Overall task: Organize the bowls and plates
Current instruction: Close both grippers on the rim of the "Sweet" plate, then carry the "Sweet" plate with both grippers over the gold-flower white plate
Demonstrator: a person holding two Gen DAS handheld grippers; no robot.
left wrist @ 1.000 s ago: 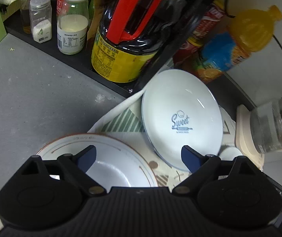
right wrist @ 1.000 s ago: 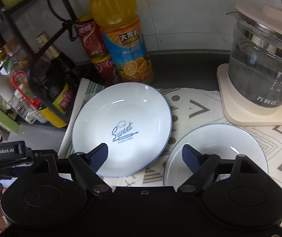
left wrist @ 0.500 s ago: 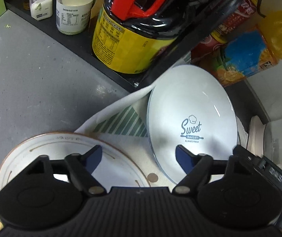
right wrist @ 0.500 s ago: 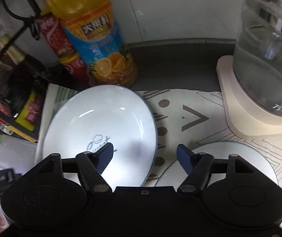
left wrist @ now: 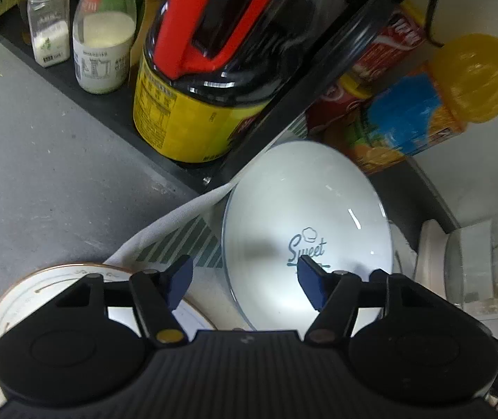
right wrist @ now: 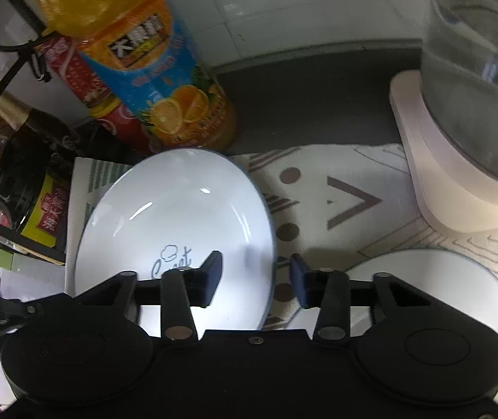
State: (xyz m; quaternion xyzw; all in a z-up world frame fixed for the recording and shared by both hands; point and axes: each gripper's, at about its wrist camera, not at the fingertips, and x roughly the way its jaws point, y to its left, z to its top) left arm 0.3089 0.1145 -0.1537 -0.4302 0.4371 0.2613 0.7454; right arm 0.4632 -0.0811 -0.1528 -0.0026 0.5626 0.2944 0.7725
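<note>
A white plate with a blue "Sweet" logo (left wrist: 304,223) (right wrist: 179,209) lies on a patterned mat. My left gripper (left wrist: 243,276) straddles its left rim; the jaws are closing and the pads stand clear of the rim. My right gripper (right wrist: 255,274) straddles the same plate's right rim, its jaws also closing with a gap on both sides. A brown-rimmed white plate (left wrist: 15,300) sits under the left gripper's body at lower left. A second plain white plate (right wrist: 451,279) lies to the right of the logo plate.
A black rack (left wrist: 318,80) holds a dark jug with a red handle (left wrist: 214,70) and jars (left wrist: 104,49). An orange juice bottle (right wrist: 151,70) and a red can (right wrist: 71,66) stand behind the plate. A glass kettle on a cream base (right wrist: 458,160) stands at right.
Both grippers have come down closer to the logo plate and their jaws have narrowed. The left one shifted right onto its left rim; the right one shifted onto its right rim.
</note>
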